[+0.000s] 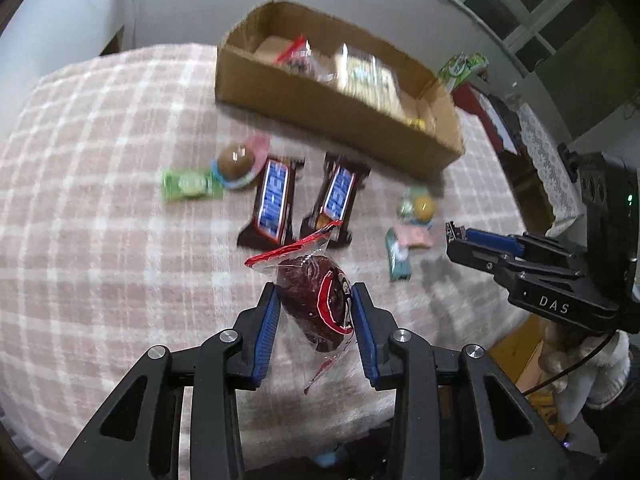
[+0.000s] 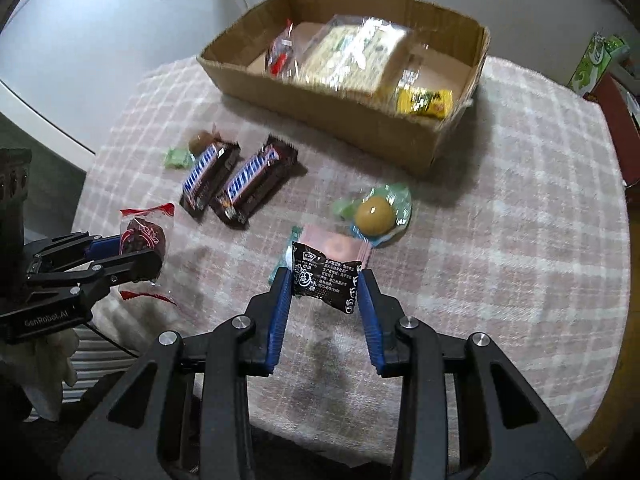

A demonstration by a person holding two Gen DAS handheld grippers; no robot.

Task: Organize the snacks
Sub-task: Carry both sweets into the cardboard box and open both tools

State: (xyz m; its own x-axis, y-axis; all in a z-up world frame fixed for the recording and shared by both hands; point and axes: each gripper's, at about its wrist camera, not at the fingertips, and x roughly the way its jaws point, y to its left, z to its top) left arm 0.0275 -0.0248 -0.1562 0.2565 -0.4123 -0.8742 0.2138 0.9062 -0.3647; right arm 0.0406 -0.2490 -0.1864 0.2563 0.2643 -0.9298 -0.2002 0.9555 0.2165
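Observation:
My left gripper (image 1: 314, 294) is shut on a dark red snack in a clear red-edged wrapper (image 1: 320, 304), held above the checked cloth; it also shows in the right wrist view (image 2: 144, 236). My right gripper (image 2: 325, 280) is shut on a small black candy packet (image 2: 324, 280). A cardboard box (image 2: 360, 128) at the back holds a large pale cracker pack (image 2: 352, 56), a red-wrapped snack (image 2: 280, 54) and a yellow packet (image 2: 424, 100). Two Snickers bars (image 2: 236, 184) lie side by side in front of the box.
On the pink checked cloth (image 2: 500, 220) lie a green candy (image 2: 178, 158), a brown jelly cup (image 1: 236, 158), a yellow jelly cup (image 2: 376, 210) and a pink packet (image 2: 336, 246). A green carton (image 2: 592, 64) stands beyond the table's right edge.

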